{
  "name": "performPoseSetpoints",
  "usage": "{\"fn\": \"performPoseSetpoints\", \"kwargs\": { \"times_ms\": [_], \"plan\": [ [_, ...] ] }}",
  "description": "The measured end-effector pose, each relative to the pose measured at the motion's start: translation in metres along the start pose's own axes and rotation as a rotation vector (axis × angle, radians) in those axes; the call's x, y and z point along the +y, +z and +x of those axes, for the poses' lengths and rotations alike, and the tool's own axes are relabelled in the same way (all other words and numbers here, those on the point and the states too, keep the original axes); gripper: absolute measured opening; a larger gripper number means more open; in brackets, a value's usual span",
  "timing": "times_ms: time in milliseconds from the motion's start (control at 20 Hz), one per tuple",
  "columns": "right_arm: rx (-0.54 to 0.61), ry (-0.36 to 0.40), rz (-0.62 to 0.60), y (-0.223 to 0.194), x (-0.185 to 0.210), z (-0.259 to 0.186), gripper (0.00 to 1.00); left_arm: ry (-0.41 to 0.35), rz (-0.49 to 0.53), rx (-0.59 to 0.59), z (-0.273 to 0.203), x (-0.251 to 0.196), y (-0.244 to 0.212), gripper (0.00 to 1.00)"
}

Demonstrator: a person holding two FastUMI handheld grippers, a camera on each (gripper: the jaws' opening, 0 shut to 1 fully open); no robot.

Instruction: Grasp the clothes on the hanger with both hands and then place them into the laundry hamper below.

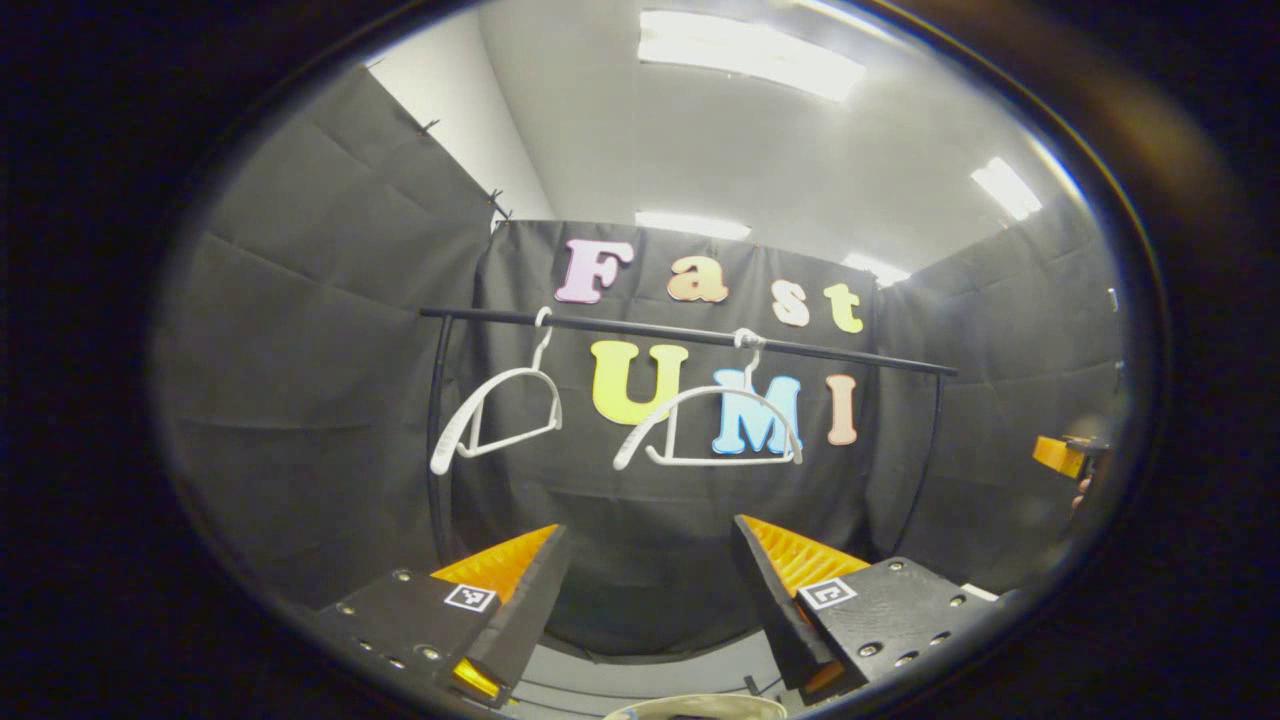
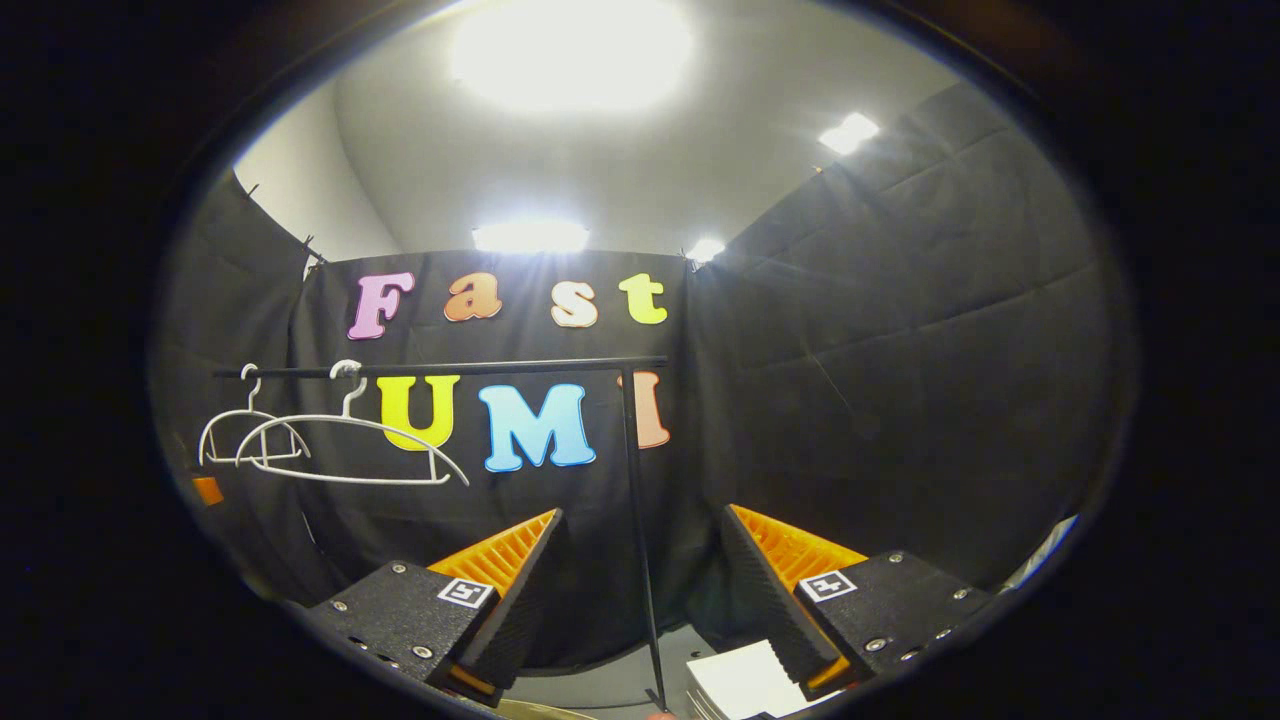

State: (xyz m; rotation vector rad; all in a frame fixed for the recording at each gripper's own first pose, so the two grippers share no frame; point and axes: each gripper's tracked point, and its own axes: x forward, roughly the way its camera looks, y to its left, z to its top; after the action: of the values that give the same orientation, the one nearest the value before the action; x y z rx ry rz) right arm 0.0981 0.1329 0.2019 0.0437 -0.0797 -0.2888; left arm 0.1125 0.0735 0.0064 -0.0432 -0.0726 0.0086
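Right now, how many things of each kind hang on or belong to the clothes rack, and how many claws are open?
White hangers, bare: 2, one and another
Black rail: 1
Open claws: 2, left claw and right claw
Total: 5

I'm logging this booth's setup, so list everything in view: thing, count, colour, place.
Clothes rail: one, black, crossing in front of the back wall.
Hangers: two, white, both bare, hung on the rail; one near its left end, one near the middle.
Rail upright: one, black, standing between the right gripper's fingers in the right gripper view.
Ceiling lights: several, white, overhead.
White object: one, low by the upright; cannot tell what.
Left gripper: one, open, empty.
Right gripper: one, open, empty.
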Motion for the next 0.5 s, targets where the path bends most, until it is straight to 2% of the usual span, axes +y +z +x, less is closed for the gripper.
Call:
{"fn": "performPoseSetpoints", "kwargs": {
  "times_ms": [100, 150, 350, 400, 450, 500],
  "plan": [
    [-0.002, 0.004, -0.011, 0.001, 0.0, -0.002, 0.95, 0.006, -0.004, -0.001, 0.0, 0.003, -0.001, 0.93],
    [-0.002, 0.005, -0.018, 0.0, 0.0, -0.003, 0.95, 0.012, -0.001, -0.002, 0.001, 0.004, -0.002, 0.99],
    [0.012, 0.005, -0.022, -0.001, -0.001, -0.002, 0.95, 0.075, -0.01, 0.002, 0.001, 0.015, -0.004, 0.99],
    [0.013, 0.003, -0.016, -0.001, -0.002, -0.002, 0.95, 0.083, -0.013, -0.005, -0.001, 0.015, -0.002, 0.88],
    [0.013, 0.002, -0.01, -0.002, -0.003, -0.002, 0.95, 0.084, -0.011, -0.009, -0.001, 0.015, -0.001, 0.99],
    [0.013, 0.003, -0.004, -0.002, -0.002, -0.001, 0.95, 0.087, -0.006, -0.01, -0.001, 0.016, 0.0, 0.99]
  ]
}}
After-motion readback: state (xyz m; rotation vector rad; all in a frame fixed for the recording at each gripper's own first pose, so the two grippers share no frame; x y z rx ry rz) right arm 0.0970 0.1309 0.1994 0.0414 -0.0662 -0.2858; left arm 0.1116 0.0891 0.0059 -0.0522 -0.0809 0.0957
